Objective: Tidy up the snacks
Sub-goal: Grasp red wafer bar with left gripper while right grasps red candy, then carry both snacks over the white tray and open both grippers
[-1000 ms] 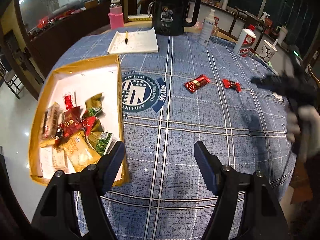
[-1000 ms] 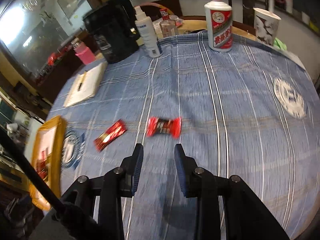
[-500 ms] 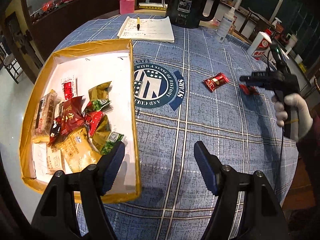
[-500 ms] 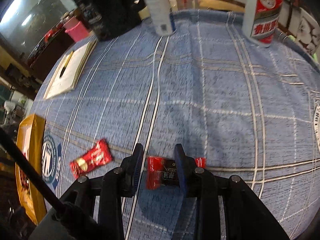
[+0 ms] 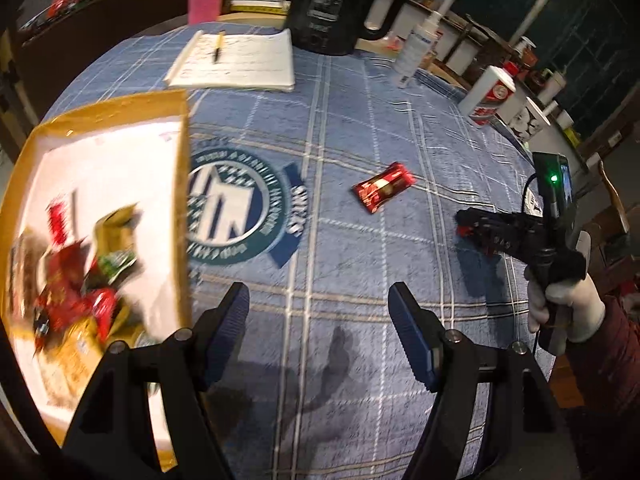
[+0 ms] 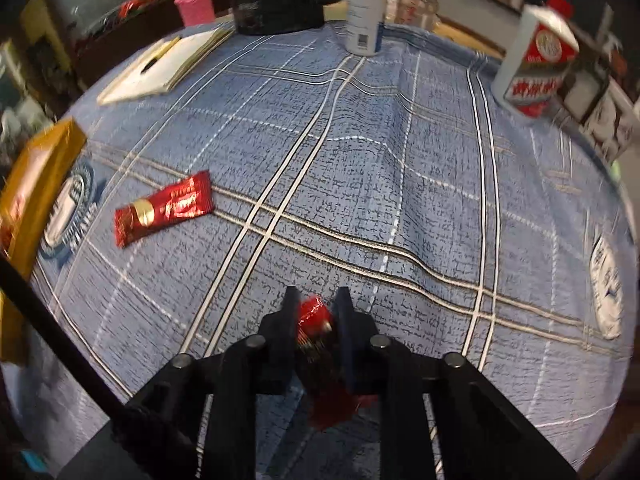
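My right gripper point(image 6: 317, 300) is shut on a small red candy point(image 6: 314, 314), held just above the blue plaid tablecloth; it also shows in the left wrist view point(image 5: 466, 220) at the right. A red foil snack packet point(image 5: 383, 186) lies on the cloth mid-table, left of the right gripper point(image 6: 164, 208). The yellow-rimmed tray point(image 5: 182, 152) at the left holds several red, green and gold snacks point(image 5: 80, 280). My left gripper point(image 5: 320, 312) is open and empty, hovering over the cloth beside the tray's right rim.
A notepad with a pen point(image 5: 236, 60), a black kettle point(image 5: 336, 4), a pink bottle point(image 5: 204, 0), a white spray bottle point(image 5: 416, 48), a red-and-white bottle point(image 5: 490, 94) and a paper cup point(image 5: 530, 118) stand along the far edge.
My right gripper closed on the small red candy and lifted it off the cloth. My left gripper drifted right, so the tray slid toward the left of its view.
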A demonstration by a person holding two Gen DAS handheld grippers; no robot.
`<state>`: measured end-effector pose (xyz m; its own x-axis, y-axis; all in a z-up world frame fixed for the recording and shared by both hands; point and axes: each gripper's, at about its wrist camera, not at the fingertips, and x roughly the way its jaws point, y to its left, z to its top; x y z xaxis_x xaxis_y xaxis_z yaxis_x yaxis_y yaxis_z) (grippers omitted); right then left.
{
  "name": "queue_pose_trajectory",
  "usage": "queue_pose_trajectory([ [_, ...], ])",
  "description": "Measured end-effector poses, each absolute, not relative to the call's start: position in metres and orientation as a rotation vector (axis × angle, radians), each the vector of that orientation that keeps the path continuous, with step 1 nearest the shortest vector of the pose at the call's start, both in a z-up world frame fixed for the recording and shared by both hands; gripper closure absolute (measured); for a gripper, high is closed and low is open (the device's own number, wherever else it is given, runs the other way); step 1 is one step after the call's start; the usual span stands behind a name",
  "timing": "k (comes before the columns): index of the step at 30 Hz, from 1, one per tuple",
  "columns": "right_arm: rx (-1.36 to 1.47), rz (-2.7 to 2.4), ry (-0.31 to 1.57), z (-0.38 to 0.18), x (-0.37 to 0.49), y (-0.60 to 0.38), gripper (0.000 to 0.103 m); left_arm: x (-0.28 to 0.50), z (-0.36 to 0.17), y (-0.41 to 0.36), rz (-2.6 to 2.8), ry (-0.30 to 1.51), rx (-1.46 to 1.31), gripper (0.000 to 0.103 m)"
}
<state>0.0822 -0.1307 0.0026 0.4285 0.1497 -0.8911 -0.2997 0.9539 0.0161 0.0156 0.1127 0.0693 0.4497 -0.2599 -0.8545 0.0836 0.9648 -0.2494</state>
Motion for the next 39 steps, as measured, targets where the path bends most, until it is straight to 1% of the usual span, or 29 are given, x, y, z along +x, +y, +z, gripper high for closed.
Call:
queue_pose_trajectory([
  [2,-0.142,0.299,1.091,0.002,0.081,-0.129,0.085,0.026,0.069,0.101,-0.248,1.081,-0.145,0.030],
  [3,-0.141,0.309,1.085,0.003,0.079,-0.127,0.079,0.031,0.068,0.095,-0.261,1.082,-0.128,0.030],
  [4,-0.140,0.313,1.081,0.003,0.081,-0.126,0.077,0.038,0.066,0.088,-0.282,1.084,-0.100,0.030],
  [7,-0.138,0.313,1.066,0.003,0.072,-0.127,0.076,0.058,0.059,0.072,-0.324,1.093,-0.035,0.030],
  [8,-0.136,0.303,1.068,0.004,0.069,-0.129,0.081,0.063,0.056,0.068,-0.338,1.096,-0.025,0.030],
  [9,-0.136,0.290,1.071,0.004,0.065,-0.130,0.097,0.072,0.053,0.063,-0.347,1.104,-0.010,0.030],
  [10,-0.124,0.286,1.080,0.004,0.063,-0.133,0.100,0.079,0.050,0.059,-0.349,1.112,0.003,0.030],
  [13,-0.051,0.284,1.108,0.003,0.059,-0.145,0.102,0.101,0.041,0.043,-0.383,1.125,0.035,0.030],
  [17,0.169,0.323,1.149,0.000,0.053,-0.171,0.102,0.125,0.030,0.015,-0.417,1.123,0.148,0.030],
  [20,0.295,0.343,1.152,-0.001,0.046,-0.187,0.098,0.138,0.017,0.001,-0.423,1.136,0.234,0.030],
  [22,0.365,0.339,1.137,0.001,0.039,-0.198,0.097,0.146,0.008,-0.003,-0.435,1.158,0.256,0.029],
  [23,0.417,0.342,1.129,0.003,0.035,-0.205,0.096,0.147,0.008,-0.005,-0.444,1.138,0.267,0.029],
  [25,0.478,0.337,1.104,0.007,0.029,-0.216,0.085,0.151,0.007,-0.006,-0.446,1.146,0.267,0.029],
  [26,0.500,0.326,1.085,0.010,0.025,-0.222,0.075,0.151,0.007,-0.006,-0.446,1.150,0.265,0.029],
  [27,0.500,0.313,1.071,0.012,0.022,-0.226,0.070,0.151,0.007,-0.005,-0.442,1.149,0.269,0.033],
  [28,0.479,0.297,1.068,0.013,0.021,-0.228,0.070,0.148,0.007,-0.006,-0.433,1.140,0.286,0.043],
  [29,0.446,0.272,1.069,0.014,0.021,-0.229,0.070,0.146,0.007,-0.007,-0.424,1.130,0.311,0.049],
  [30,0.421,0.246,1.070,0.014,0.022,-0.228,0.070,0.144,0.008,-0.008,-0.436,1.128,0.311,0.065],
  [31,0.404,0.218,1.073,0.012,0.021,-0.230,0.070,0.142,0.009,-0.009,-0.442,1.132,0.303,0.076],
  [37,0.323,0.160,1.080,0.008,0.025,-0.215,0.070,0.132,0.013,0.004,-0.433,1.142,0.216,0.076],
  [39,0.300,0.144,1.085,0.006,0.029,-0.209,0.067,0.127,0.013,0.007,-0.432,1.147,0.186,0.076],
])
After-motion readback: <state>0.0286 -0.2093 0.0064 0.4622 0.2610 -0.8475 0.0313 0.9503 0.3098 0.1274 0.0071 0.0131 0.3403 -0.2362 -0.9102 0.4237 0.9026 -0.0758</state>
